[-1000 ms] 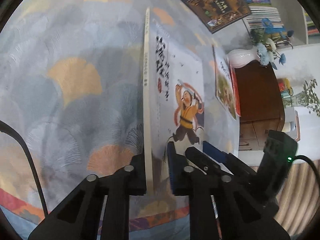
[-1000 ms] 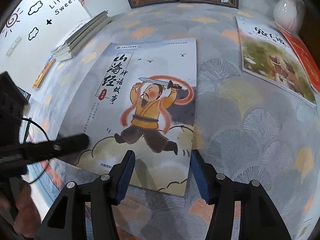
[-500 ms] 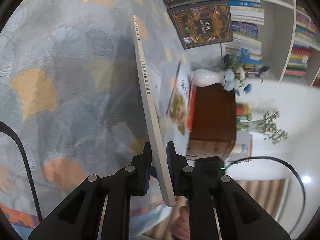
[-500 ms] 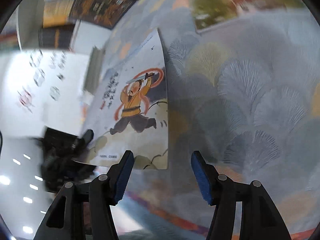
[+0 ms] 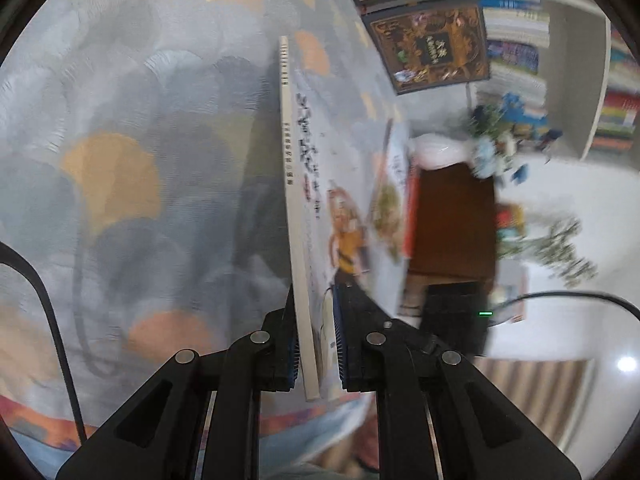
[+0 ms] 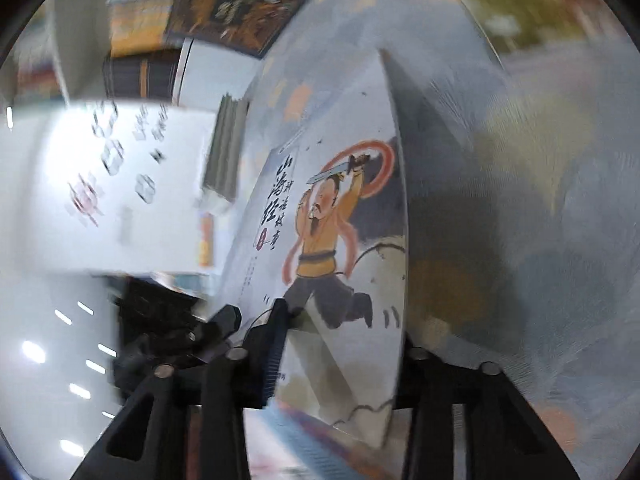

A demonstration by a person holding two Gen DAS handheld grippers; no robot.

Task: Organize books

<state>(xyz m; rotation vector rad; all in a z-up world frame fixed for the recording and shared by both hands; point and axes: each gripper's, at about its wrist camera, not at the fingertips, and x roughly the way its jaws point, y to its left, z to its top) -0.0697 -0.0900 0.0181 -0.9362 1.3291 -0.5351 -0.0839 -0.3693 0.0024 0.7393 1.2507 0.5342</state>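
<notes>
A thin picture book (image 5: 320,184) with a sword-waving figure in yellow on its cover stands tilted on edge above the patterned carpet (image 5: 120,160). My left gripper (image 5: 316,340) is shut on its lower corner by the spine. In the right wrist view the same book (image 6: 340,220) runs down between the fingers of my right gripper (image 6: 340,360). Those jaws are closing, with one finger (image 6: 276,344) in front of the cover and the other hidden behind it. The pads still stand wider than the thin book. The picture is blurred.
Two dark-covered books (image 5: 432,48) lie at the carpet's far edge before a bookshelf (image 5: 516,40). Another picture book (image 5: 390,208) and a red one (image 5: 412,208) lie beside a brown cabinet (image 5: 452,220) with a white vase (image 5: 440,152). A book stack (image 6: 226,148) sits far left.
The book has gone from lying on the carpet to standing on edge in the left gripper. The right gripper has swung in so the book sits between its fingers, which have narrowed slightly.
</notes>
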